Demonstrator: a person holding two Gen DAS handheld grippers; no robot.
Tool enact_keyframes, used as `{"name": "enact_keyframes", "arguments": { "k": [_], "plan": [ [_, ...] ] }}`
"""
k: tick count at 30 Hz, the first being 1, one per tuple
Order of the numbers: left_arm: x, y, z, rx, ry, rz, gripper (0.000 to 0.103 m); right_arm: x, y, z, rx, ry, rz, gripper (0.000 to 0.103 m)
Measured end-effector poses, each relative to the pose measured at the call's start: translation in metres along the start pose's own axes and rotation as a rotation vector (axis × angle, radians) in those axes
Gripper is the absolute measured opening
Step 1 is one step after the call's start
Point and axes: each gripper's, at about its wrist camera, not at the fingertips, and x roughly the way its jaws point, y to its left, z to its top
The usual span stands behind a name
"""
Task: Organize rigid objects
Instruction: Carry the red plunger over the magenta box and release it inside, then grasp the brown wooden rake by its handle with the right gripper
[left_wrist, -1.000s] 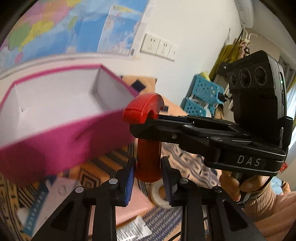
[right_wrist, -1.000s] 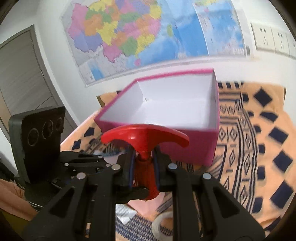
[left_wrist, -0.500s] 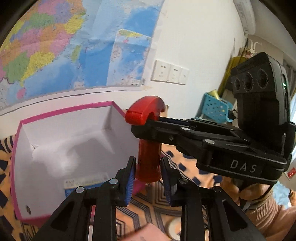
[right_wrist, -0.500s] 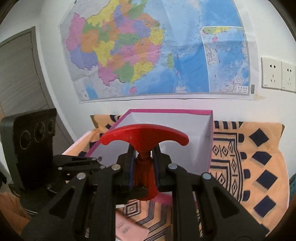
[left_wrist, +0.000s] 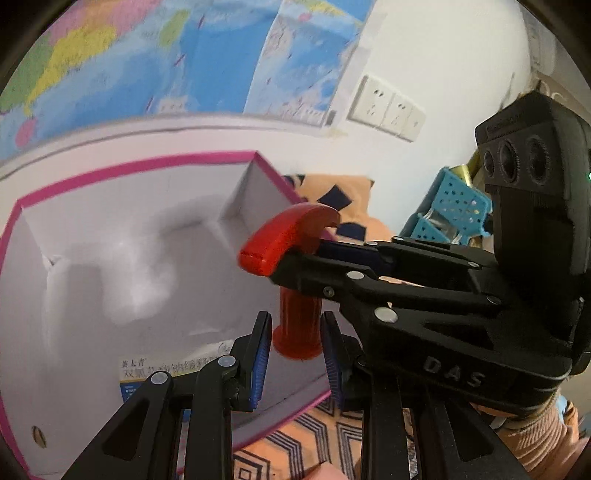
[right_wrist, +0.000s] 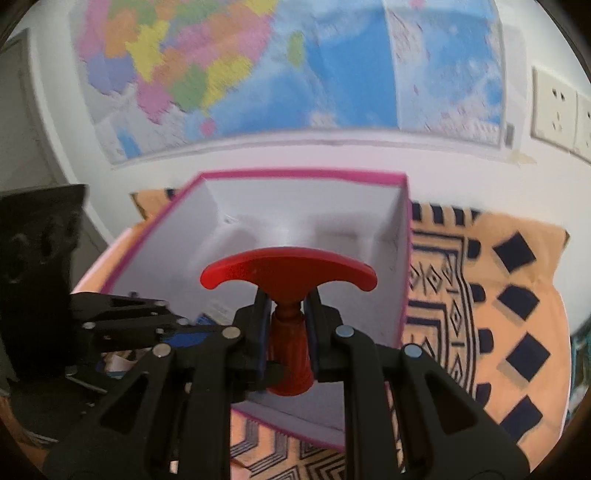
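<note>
A lived-in home room: wall map (right_wrist: 288, 74), patterned orange cloth (right_wrist: 498, 295), blue baskets (left_wrist: 458, 206).

Right gripper (left_wrist: 295, 258) clamps the red T-handle (left_wrist: 291, 236) — above the pink box (left_wrist: 110, 173).

- Right hand-held gripper (right_wrist: 286, 332): level, pointing forward, its blue-padded fingers (right_wrist: 260, 325) pressed tight on something red.
- Left hand-held gripper (left_wrist: 295, 360): fingers (left_wrist: 258, 354) spread apart, touching nothing, pointing crosswise to the right one and just below its jaws.
</note>
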Motion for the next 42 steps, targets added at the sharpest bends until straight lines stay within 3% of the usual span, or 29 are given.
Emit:
{"name": "enact_keyframes", "arguments": {
  "k": [4,11,16,25,30,35,42],
  "plan": [
    [0.001,0.005,-0.002,-0.017,0.006,0.02,0.027,0.01,-0.006,0.0,0.012,0.042,-0.056,0.04],
    [-0.017,0.009,-0.01,-0.016,-0.023,0.048,0.028,0.006,-0.01,-0.002,0.041,0.029,-0.056,0.044],
    [-0.04,0.012,-0.024,0.002,-0.063,0.073,0.029,-0.01,-0.006,-0.011,0.048,-0.005,-0.007,0.044],
    [-0.112,0.015,-0.074,-0.015,-0.174,0.03,0.038,-0.066,0.017,-0.049,0.041,-0.112,0.198,0.044],
    [-0.138,0.016,-0.114,-0.031,-0.185,0.034,0.038,-0.082,0.03,-0.077,0.034,-0.104,0.304,0.044],
    [-0.15,0.013,-0.153,-0.032,-0.166,0.054,0.038,-0.078,0.051,-0.113,0.031,-0.026,0.404,0.044],
    [-0.145,0.02,-0.197,-0.083,-0.094,0.057,0.038,-0.04,0.089,-0.158,0.071,0.139,0.546,0.044]
  ]
}}
